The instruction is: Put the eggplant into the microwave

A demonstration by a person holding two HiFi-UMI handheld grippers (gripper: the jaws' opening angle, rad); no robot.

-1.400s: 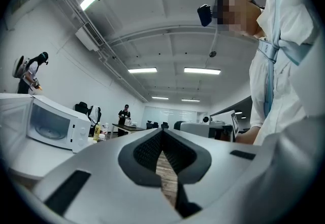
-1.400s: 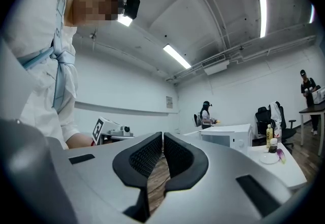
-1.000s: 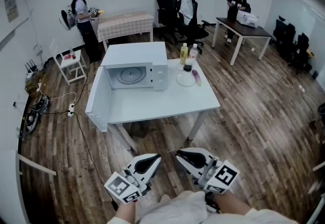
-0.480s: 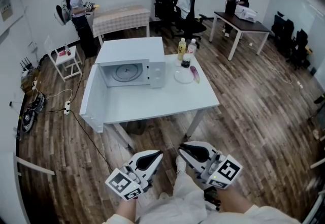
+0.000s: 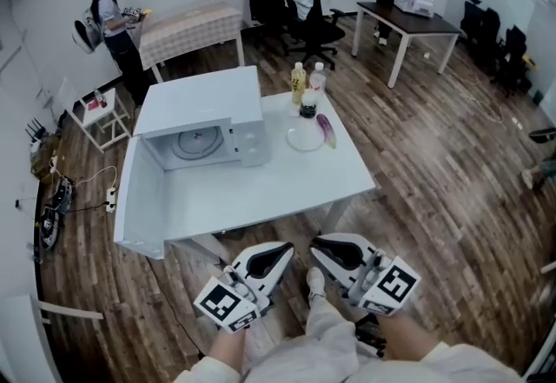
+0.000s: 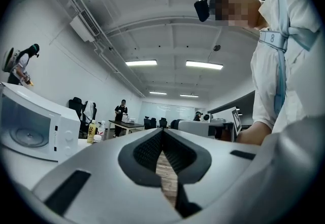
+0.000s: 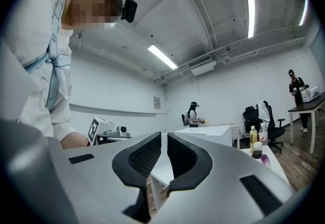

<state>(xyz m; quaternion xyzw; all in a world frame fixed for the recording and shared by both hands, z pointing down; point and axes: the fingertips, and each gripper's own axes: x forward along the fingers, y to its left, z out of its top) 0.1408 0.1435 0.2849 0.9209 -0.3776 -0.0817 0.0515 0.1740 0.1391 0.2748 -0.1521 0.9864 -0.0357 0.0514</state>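
While I stand short of the white table, both tongs sit low in front of me over the wood floor, side by side and pointing at the table's near edge. Left tongs: tips pressed together, nothing between them. Right tongs: jaws closed down to a thin slit, also empty. The eggplant lies on the far right part of the table, right at the edge of a clear plate — touching or just beside it, can't tell. Two bottles and a dark jar stand behind the plate. The microwave is on the table's far left, its door swung wide open toward me, its round tray visible inside with nothing on it. The eggplant is well apart from both tongs.
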